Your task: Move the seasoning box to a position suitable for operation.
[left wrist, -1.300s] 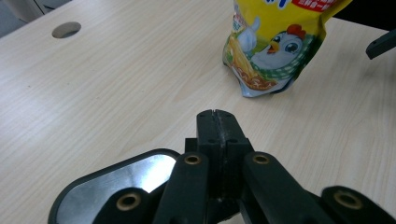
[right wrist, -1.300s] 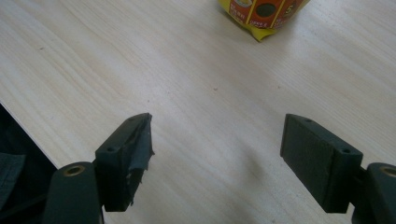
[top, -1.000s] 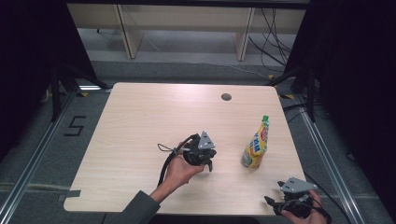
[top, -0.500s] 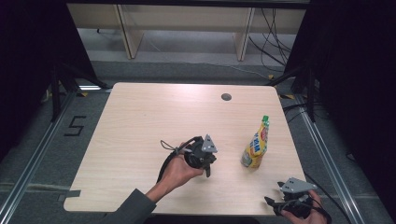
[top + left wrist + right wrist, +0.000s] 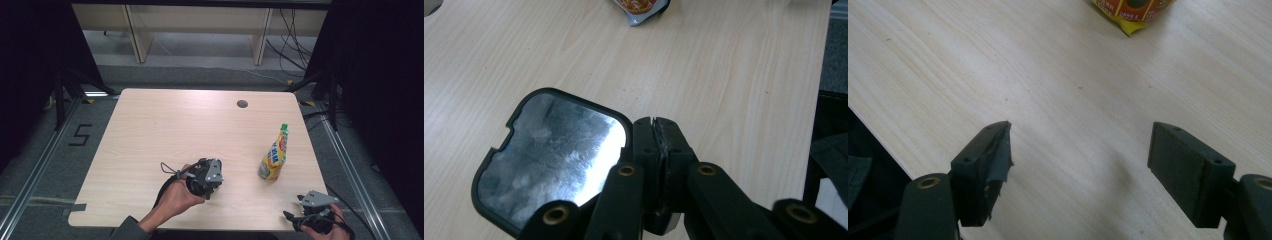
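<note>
Yellow green-capped squeeze bottle upright on pale wooden desk, untouched; left hand-held gripper pressed together, right hand-held gripper spread; approach stage, next likely reaching in.

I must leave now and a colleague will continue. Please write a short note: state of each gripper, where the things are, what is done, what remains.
Left gripper: jaws shut on nothing, above the table near its front middle.
Right gripper: jaws wide open and empty, at the front right corner.
Yellow pouch with green cap: stands alone on the right side, touched by neither gripper.
Done: nothing visible yet.
Left: probably to reach and grasp the pouch; the right gripper is nearer.
</note>
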